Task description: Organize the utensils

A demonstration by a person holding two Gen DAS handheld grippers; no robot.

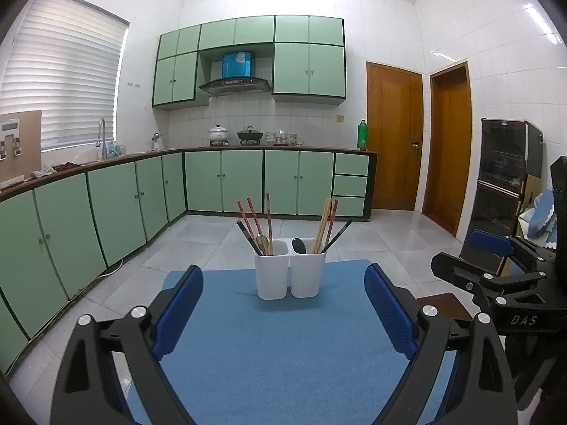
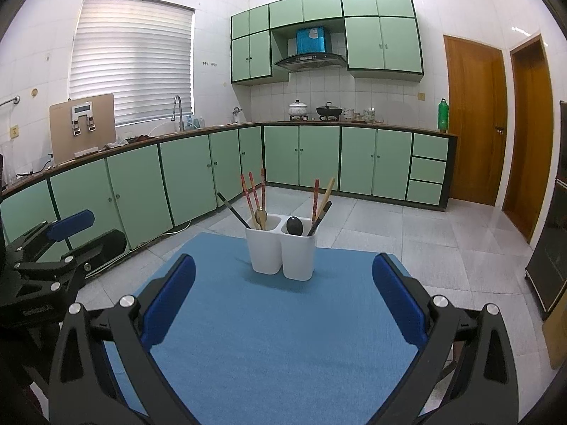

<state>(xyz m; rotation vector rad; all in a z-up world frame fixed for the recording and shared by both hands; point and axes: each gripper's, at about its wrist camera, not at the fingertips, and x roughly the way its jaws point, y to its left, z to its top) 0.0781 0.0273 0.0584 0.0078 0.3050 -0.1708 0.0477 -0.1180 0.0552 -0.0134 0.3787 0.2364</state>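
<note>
Where the blue mat nears its far edge, two white holders stand touching side by side: the left holder contains red patterned chopsticks, a dark chopstick and a metal spoon, while the right holder contains a black spoon, pale wooden chopsticks, a red one and a dark one. The left gripper and right gripper hover above the mat's near part, well short of the holders, jaws spread wide and empty. Green cabinets and a tiled floor lie beyond.
</note>
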